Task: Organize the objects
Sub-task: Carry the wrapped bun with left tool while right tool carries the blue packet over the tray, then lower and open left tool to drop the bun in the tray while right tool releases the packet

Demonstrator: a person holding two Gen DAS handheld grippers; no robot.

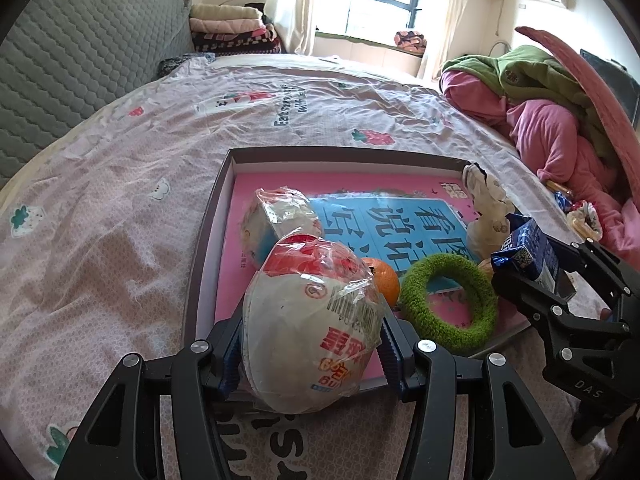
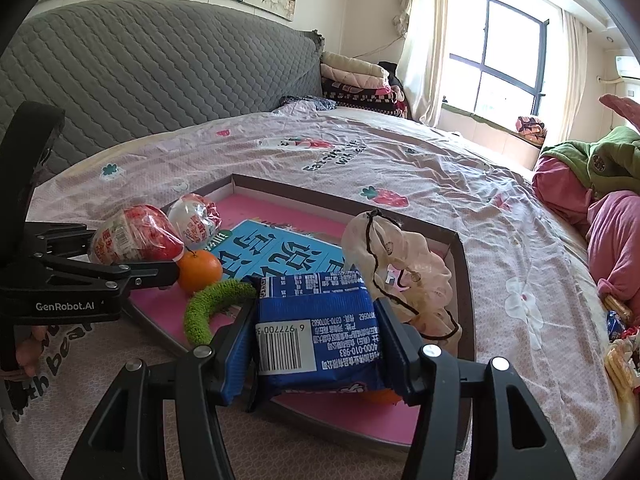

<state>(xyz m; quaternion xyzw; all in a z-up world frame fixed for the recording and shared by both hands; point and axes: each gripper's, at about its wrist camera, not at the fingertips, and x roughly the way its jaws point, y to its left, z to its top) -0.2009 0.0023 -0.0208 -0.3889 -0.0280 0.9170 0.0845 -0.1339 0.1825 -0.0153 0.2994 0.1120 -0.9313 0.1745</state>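
Holding a round snack in a crinkly clear wrapper (image 1: pixel 312 320), the left hand-held gripper (image 1: pixel 312 354) grips it tight over the near edge of the shallow cardboard box with a pink bottom (image 1: pixel 208 248) on the bed (image 1: pixel 100 208). I think it should go down gently into the open pink spot at the near left, not on the orange fruit (image 1: pixel 386 280) or the fuzzy green ring (image 1: pixel 450 300) just beside it. The right hand-held gripper (image 2: pixel 316 350) squeezes a blue foil snack packet (image 2: pixel 320 332) over the box's near right part. A frilly cream cloth (image 2: pixel 404 276) crowds that side, so there is little room.
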